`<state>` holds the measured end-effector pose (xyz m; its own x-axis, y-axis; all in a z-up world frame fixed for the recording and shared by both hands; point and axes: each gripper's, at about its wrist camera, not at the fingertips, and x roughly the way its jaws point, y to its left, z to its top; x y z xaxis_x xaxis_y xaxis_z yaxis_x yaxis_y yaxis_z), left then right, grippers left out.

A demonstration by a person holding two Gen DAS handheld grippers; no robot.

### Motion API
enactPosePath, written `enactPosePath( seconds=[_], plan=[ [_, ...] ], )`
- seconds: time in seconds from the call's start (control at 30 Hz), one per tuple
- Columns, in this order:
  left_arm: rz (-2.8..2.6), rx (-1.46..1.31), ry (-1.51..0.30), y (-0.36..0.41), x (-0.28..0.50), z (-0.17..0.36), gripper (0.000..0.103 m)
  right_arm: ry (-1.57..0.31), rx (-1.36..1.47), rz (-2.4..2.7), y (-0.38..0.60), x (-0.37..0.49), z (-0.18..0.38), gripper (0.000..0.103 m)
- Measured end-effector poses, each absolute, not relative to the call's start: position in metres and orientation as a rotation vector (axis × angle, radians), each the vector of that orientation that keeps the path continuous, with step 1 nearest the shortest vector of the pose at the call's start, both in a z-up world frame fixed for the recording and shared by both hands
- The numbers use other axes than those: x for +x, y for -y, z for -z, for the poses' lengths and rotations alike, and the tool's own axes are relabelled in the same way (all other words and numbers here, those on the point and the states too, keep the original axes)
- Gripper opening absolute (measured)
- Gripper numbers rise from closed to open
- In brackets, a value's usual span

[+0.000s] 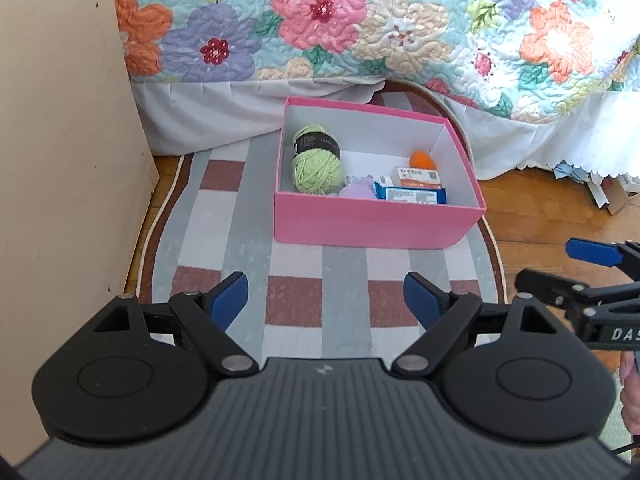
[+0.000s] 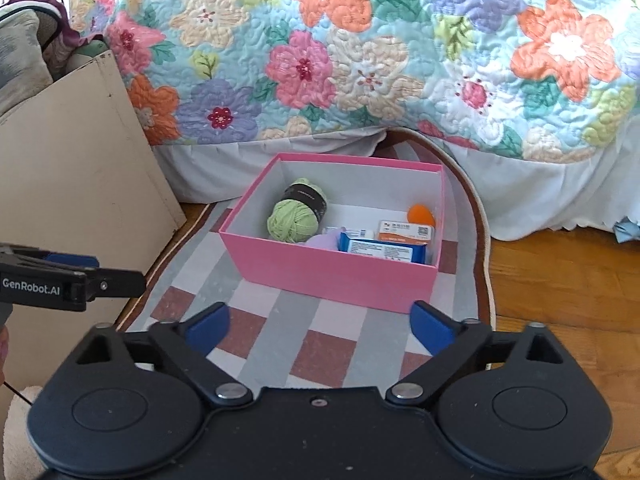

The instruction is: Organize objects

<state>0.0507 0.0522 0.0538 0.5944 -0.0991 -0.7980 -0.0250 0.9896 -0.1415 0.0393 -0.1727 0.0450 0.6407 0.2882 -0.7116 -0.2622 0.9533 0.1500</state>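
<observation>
Both of your tools are empty right now. Your left hand-held gripper (image 1: 326,300) has its blue pads spread wide with only the checked rug (image 1: 296,300) between them, and your right hand-held gripper (image 2: 320,326) stands just as wide, also over bare rug.

Ahead of both, resting on the rug near the edge of the flowered bed quilt (image 1: 360,32), sits the pink box (image 1: 376,220). From the left hand-held gripper it lies ahead and slightly right; from the right one, straight ahead with its near right corner just beyond your right pad. Inside are a green yarn ball (image 1: 316,160) at the left end, a lilac item (image 1: 358,191) against the near wall, a blue packet (image 1: 412,194) beside it, a white-and-orange carton (image 1: 418,176) behind that, and an orange egg-shaped thing (image 1: 424,158) toward the far right.

With everything visible already in the box and nothing loose on the rug, you look to be between steps: either the collecting is finished or another item lies out of view. No lid shows in either view.

If the box itself must go somewhere, you would need one hand-held gripper on each short wall, closing gently, since thin card walls may flex.
</observation>
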Motion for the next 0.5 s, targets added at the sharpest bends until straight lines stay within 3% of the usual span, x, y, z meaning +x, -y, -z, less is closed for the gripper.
enactPosePath(
  seconds=[0.17,0.5],
  plan=[
    [0.03,-0.141,-0.951,-0.0502,0.0502,-0.0483,0.093,-0.817,0.04,-0.278,0.1741,0.0376,-0.044,0.103],
    [0.023,-0.156,-0.962,-0.0511,0.0513,-0.0442,0.097,-0.837,0.053,-0.246,0.1807,0.0364,-0.0401,0.103]
  ],
)
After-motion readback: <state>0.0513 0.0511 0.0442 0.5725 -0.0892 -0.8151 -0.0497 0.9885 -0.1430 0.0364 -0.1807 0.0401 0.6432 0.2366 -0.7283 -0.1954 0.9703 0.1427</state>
